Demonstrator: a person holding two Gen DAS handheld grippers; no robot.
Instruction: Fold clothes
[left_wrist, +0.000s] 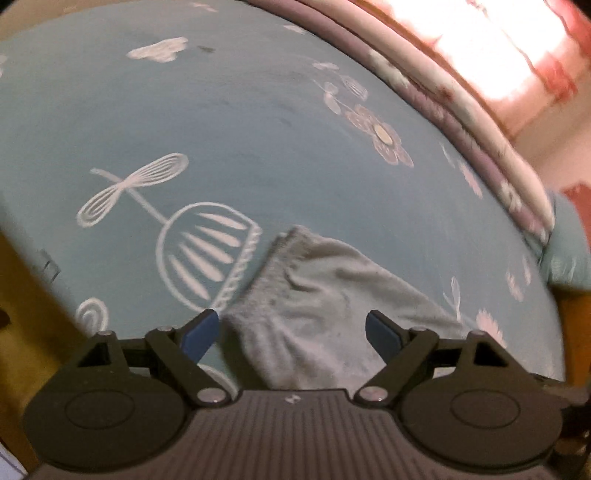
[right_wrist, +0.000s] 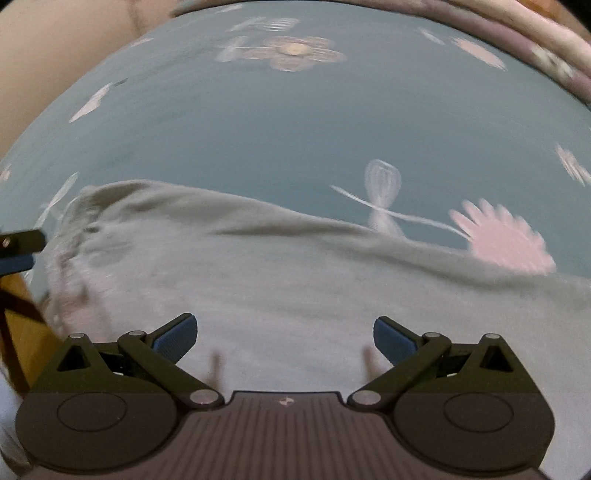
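Note:
A light grey garment (left_wrist: 314, 306) lies crumpled on the blue patterned bed sheet (left_wrist: 258, 129). In the left wrist view its ribbed edge runs up between the fingers of my left gripper (left_wrist: 291, 332), which stands open above the cloth with nothing pinched. In the right wrist view the same grey garment (right_wrist: 277, 288) spreads wide across the sheet (right_wrist: 295, 129). My right gripper (right_wrist: 284, 336) hovers open over the garment's middle, its blue pads apart and gripping nothing. At the far left edge of that view a blue pad of the left gripper (right_wrist: 16, 264) shows. Both views are blurred.
A rolled pink and mauve quilt (left_wrist: 461, 110) lies along the far side of the bed, also seen as the quilt (right_wrist: 546, 48) in the right wrist view. A bright curtained window (left_wrist: 491, 44) is behind it. Yellow-brown floor (left_wrist: 22, 314) shows beyond the bed's left edge.

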